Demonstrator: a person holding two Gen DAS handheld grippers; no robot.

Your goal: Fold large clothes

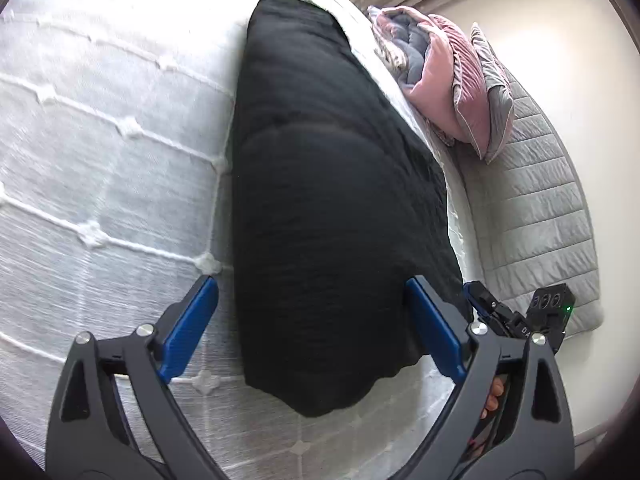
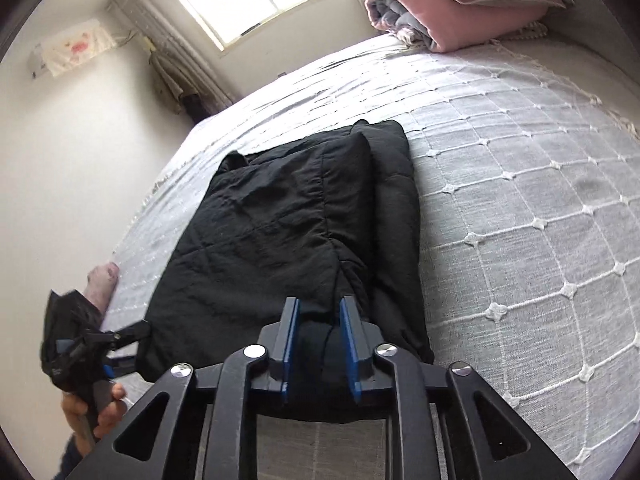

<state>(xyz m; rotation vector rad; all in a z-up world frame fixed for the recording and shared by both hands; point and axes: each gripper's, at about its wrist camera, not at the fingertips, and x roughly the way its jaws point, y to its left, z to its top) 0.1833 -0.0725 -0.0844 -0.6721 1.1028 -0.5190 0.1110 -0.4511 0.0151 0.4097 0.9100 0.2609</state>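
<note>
right claw (image 2: 319, 312) pinching black jacket (image 2: 288, 220) (hem, perhaps), left claw (image 1: 312, 300) spread

I see a matt black quilted cloth garment (image 2: 288, 216) on a white woven bedspread (image 2: 520, 184) with raised tufted stitching. My right gripper (image 2: 318, 344) shows matt black plastic, blue ribbed pads (image 2: 349, 344), shiny metal pins.
</note>
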